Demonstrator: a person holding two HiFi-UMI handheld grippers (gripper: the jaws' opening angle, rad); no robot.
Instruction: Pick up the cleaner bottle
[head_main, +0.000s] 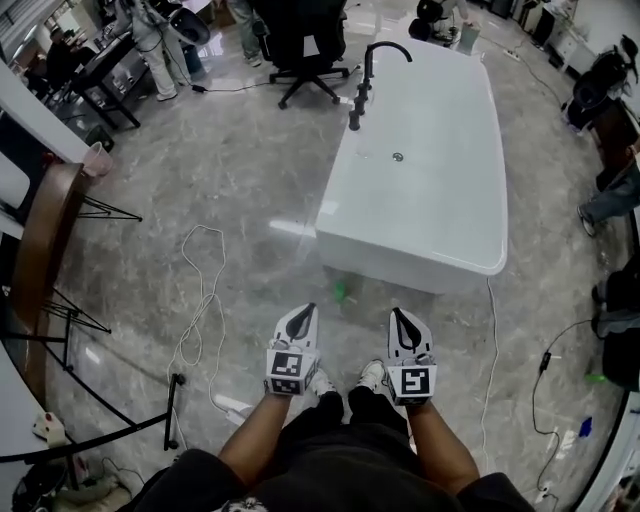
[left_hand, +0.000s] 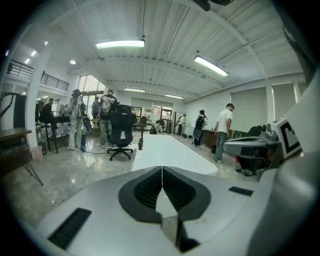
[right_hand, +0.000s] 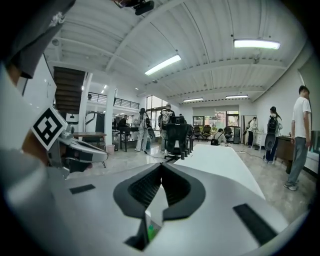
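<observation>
A small green object (head_main: 340, 292), which may be the cleaner bottle, stands on the floor just in front of the white bathtub's (head_main: 440, 150) near end. It is too small to make out well. My left gripper (head_main: 307, 309) is held low before the person's legs, a little to the left of and nearer than the green object, jaws shut and empty. My right gripper (head_main: 399, 314) is beside it on the right, also shut with nothing held. In the left gripper view the pads (left_hand: 150, 187) meet along one line. Through the right gripper's frame a bit of green (right_hand: 150, 232) shows below the jaws.
A black faucet (head_main: 370, 75) rises at the tub's far left edge. A black office chair (head_main: 305, 45) stands beyond it. White cable (head_main: 205, 300) loops over the marble floor at the left, next to a wooden table (head_main: 45, 240) on black legs. People stand in the background.
</observation>
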